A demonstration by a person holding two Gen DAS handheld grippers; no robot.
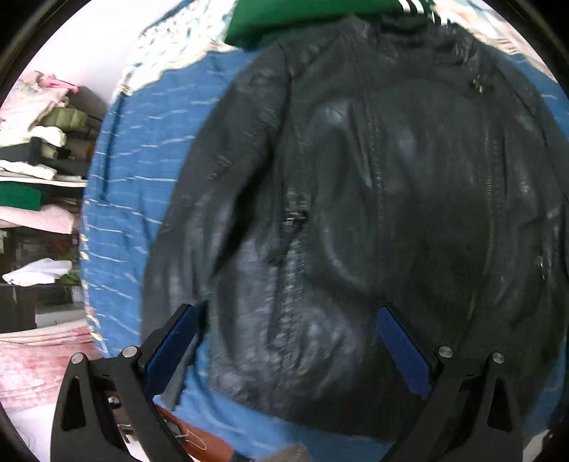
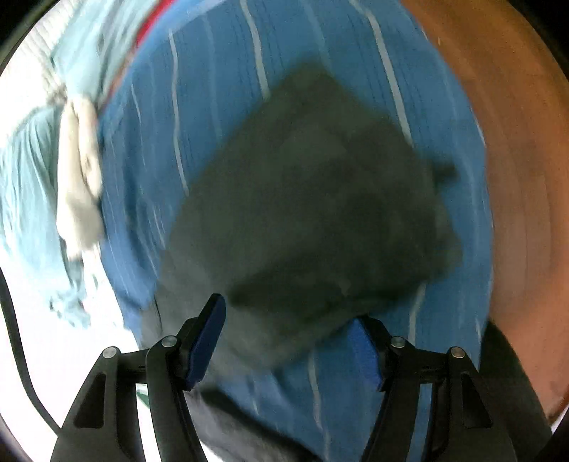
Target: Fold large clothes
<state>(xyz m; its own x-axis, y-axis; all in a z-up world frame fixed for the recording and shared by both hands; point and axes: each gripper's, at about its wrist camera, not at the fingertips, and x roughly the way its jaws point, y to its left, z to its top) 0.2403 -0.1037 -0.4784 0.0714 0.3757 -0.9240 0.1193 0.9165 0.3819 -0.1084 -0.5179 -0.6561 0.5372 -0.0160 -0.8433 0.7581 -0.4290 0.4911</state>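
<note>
A black leather jacket (image 1: 355,199) lies spread flat, front up, on a blue striped cloth (image 1: 142,160). My left gripper (image 1: 288,337) is open above the jacket's lower hem, holding nothing. In the right wrist view a dark grey garment (image 2: 306,199) lies on the blue striped cloth (image 2: 220,106); the view is blurred. My right gripper (image 2: 288,334) is open just over that garment's near edge, holding nothing.
A green garment (image 1: 302,17) lies beyond the jacket's collar. Shelves with stacked clothes (image 1: 39,142) stand at the left. A pale teal cloth (image 2: 32,177) and a cream item (image 2: 78,177) lie left of the blue cloth. A brown surface (image 2: 515,177) runs along the right.
</note>
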